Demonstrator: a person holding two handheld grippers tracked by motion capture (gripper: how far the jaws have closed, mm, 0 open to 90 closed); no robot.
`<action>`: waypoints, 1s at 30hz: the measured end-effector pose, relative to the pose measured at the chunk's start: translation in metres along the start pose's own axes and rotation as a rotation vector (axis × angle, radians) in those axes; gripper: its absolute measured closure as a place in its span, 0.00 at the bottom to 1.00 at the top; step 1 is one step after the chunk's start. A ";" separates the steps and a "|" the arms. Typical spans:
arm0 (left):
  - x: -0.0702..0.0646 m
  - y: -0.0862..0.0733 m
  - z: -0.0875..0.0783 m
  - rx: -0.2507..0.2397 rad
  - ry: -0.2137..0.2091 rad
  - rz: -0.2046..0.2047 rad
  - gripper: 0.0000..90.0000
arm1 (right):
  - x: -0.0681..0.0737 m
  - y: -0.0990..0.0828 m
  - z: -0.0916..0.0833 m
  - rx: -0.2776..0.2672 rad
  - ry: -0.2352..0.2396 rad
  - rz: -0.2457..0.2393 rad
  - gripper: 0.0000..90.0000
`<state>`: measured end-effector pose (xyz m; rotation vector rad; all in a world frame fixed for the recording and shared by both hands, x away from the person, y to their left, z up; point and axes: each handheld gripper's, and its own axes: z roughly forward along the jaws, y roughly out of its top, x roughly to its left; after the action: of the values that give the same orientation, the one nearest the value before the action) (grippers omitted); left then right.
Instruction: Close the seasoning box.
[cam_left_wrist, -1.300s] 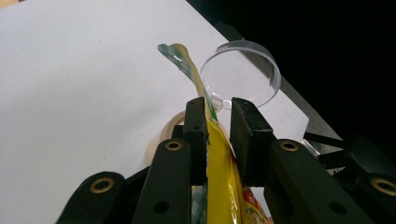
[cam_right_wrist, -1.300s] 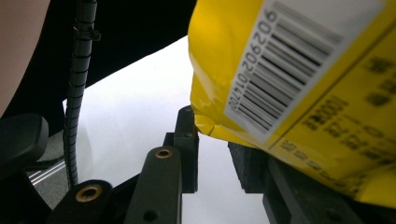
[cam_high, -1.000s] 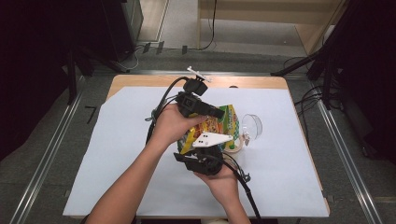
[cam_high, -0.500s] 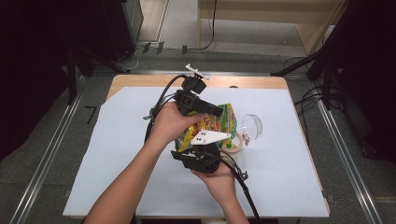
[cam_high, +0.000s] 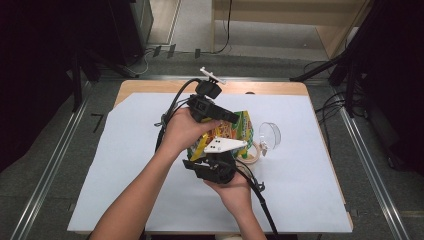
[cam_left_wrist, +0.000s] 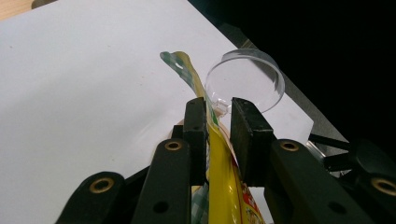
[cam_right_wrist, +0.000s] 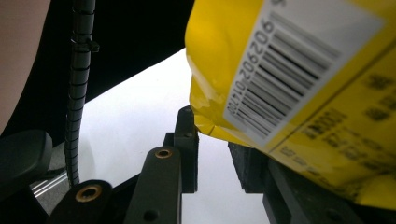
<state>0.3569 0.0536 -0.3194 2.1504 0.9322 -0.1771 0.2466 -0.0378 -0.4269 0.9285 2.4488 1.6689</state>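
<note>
Yellow snack bag (cam_high: 227, 131) is pinched upright between left claw (cam_left_wrist: 218, 122) and right claw (cam_right_wrist: 212, 154), long axis toward the far table edge.

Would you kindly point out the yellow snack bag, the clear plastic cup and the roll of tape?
yellow snack bag (cam_high: 231, 131), high view, on its printed front between the two grippers.
clear plastic cup (cam_left_wrist: 247, 79), left gripper view, on its round transparent wall.
roll of tape (cam_high: 253, 154), high view, on its right rim.
</note>
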 end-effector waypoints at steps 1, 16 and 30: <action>0.000 0.000 0.000 -0.001 -0.001 0.001 0.85 | 0.000 0.000 0.000 0.000 -0.001 -0.001 0.83; 0.003 -0.001 -0.002 -0.014 -0.001 -0.002 0.85 | -0.001 0.002 0.004 0.002 -0.003 -0.006 0.83; 0.003 -0.002 0.004 -0.009 0.000 0.000 0.85 | -0.005 -0.003 0.002 0.015 -0.013 -0.009 0.82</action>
<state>0.3583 0.0529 -0.3246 2.1421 0.9306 -0.1728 0.2503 -0.0391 -0.4317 0.9263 2.4571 1.6381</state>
